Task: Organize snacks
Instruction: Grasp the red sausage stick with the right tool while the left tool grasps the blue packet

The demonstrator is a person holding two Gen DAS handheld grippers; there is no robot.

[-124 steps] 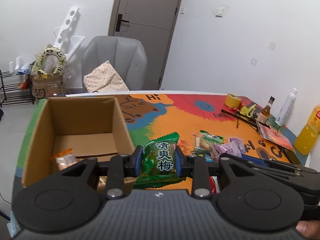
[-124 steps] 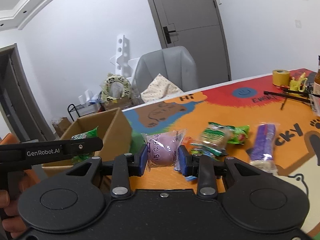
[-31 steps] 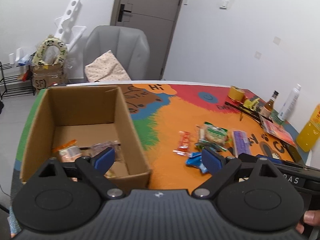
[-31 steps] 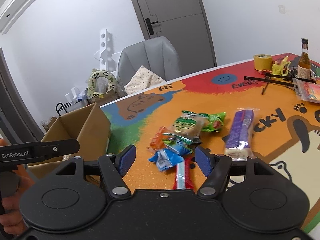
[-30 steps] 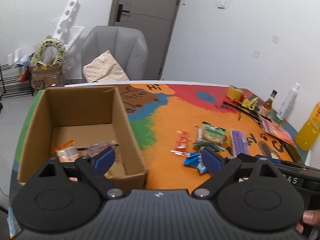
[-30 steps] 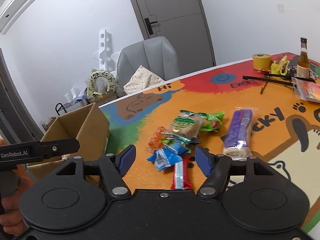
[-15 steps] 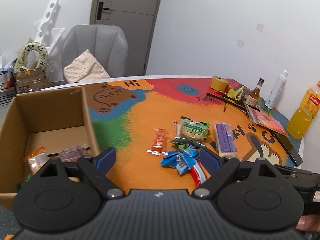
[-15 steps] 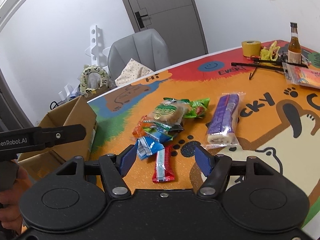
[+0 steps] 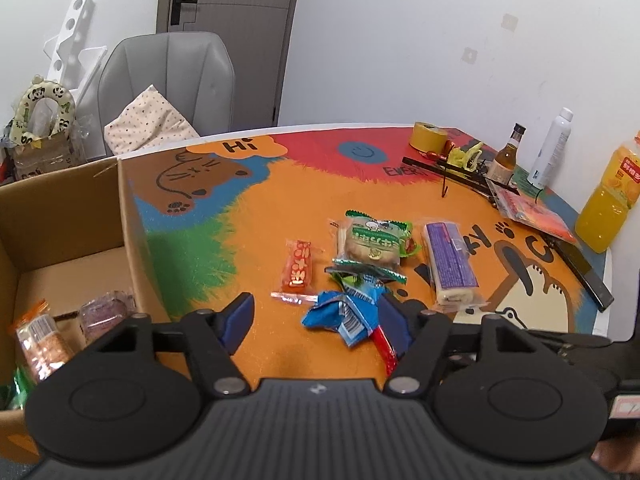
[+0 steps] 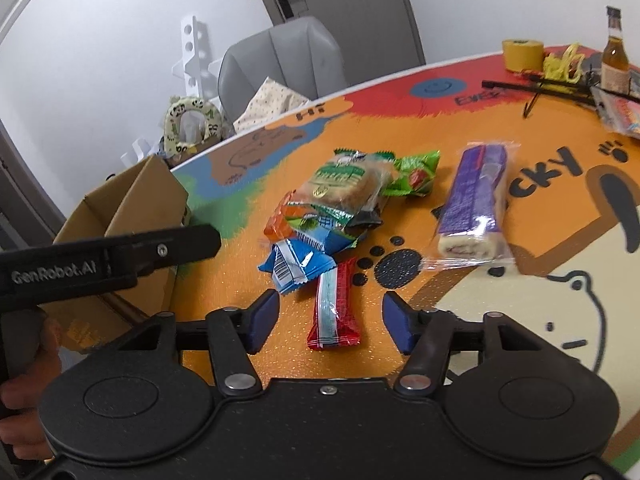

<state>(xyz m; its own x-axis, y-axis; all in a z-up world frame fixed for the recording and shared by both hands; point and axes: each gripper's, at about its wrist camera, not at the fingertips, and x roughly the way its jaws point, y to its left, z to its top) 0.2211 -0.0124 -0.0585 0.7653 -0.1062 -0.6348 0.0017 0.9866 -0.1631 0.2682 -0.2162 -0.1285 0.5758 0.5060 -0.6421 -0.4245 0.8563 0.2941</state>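
L gripper (image 9: 316, 320) & R gripper (image 10: 330, 322) fingers wide, empty; red bar (image 10: 334, 306) prob. betw. R fingers.

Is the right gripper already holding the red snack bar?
No: the right gripper is open, and the red snack bar lies flat on the table between its fingers, ungripped.

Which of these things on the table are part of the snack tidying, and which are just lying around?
Part of the job: cardboard box, red bar, blue packet, purple roll cake, bun packet, orange snack.

Just lying about: tape roll, brown bottle, juice bottle.
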